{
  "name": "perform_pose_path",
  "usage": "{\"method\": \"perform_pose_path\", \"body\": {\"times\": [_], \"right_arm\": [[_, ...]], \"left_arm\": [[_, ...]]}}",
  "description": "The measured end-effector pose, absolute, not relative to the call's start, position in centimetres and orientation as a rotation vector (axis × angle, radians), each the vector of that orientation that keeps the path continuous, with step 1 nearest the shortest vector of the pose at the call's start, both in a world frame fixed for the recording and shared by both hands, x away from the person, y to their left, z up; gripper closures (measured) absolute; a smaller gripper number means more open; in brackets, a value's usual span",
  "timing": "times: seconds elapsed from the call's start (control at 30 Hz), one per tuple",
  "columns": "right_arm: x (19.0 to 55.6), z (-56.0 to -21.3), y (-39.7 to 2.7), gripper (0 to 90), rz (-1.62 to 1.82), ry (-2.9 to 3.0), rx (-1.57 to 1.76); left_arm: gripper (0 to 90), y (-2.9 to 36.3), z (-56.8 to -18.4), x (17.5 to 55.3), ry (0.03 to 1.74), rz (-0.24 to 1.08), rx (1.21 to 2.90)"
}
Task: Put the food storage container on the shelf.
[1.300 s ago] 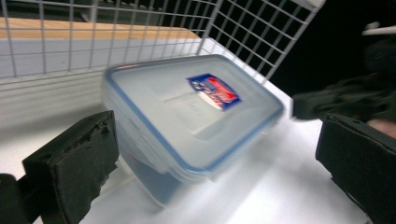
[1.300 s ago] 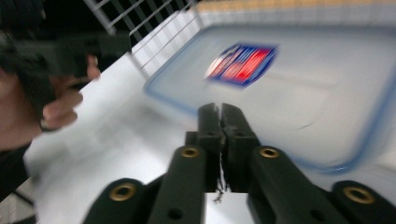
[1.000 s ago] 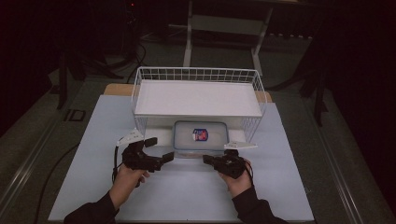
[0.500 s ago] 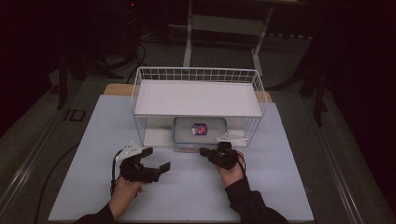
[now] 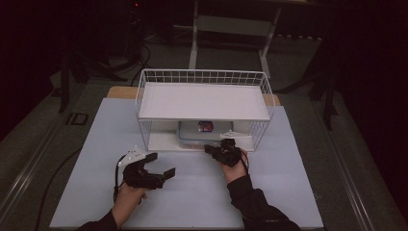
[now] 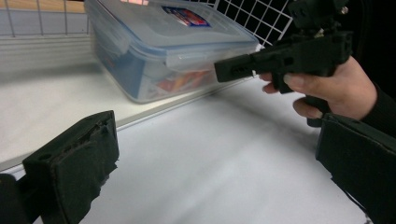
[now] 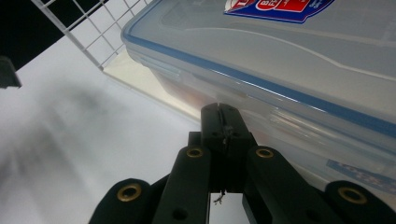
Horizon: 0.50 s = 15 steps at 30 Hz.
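A clear lidded plastic container (image 5: 204, 131) with a blue seal and a red-and-blue label sits on the lower shelf of a white wire rack (image 5: 202, 76). My right gripper (image 5: 209, 149) is shut with nothing in it. Its tips (image 7: 223, 119) point at the container's (image 7: 289, 60) front wall just under the lid edge; I cannot tell whether they touch. In the left gripper view the right gripper (image 6: 233, 69) reaches the container's (image 6: 173, 42) near corner. My left gripper (image 5: 161, 164) rests open over the white table, well short of the rack, its jaws (image 6: 210, 135) wide apart and empty.
The rack's upper shelf (image 5: 202, 101) overhangs the container, and wire sides (image 7: 88, 28) close the rack at both ends. The white tabletop (image 5: 202, 192) spreads in front of the rack. Dark floor and cables surround the table.
My right gripper has moved forward from the open table up to the container's front. My left gripper has drawn back slightly toward the person.
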State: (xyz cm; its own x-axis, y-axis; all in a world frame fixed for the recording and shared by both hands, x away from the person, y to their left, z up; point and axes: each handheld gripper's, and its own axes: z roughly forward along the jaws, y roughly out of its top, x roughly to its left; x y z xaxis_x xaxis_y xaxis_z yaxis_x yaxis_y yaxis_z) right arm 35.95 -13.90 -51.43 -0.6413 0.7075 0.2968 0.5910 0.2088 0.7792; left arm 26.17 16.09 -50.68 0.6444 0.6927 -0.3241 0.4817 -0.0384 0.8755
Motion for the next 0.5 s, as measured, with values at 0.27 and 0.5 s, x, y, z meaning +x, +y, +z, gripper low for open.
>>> {"method": "perform_pose_path", "body": {"times": [0.27, 0.5], "right_arm": [[37.2, -51.4, -13.8, 89.9, 1.412, 2.31, 1.295], [38.1, -51.5, -13.8, 89.9, 1.414, 2.284, 1.306]], "left_arm": [[0.0, 16.2, -50.7, 26.2, 0.969, 0.221, 1.681], [0.0, 16.0, -50.7, 26.1, 0.946, 0.217, 1.701]]}}
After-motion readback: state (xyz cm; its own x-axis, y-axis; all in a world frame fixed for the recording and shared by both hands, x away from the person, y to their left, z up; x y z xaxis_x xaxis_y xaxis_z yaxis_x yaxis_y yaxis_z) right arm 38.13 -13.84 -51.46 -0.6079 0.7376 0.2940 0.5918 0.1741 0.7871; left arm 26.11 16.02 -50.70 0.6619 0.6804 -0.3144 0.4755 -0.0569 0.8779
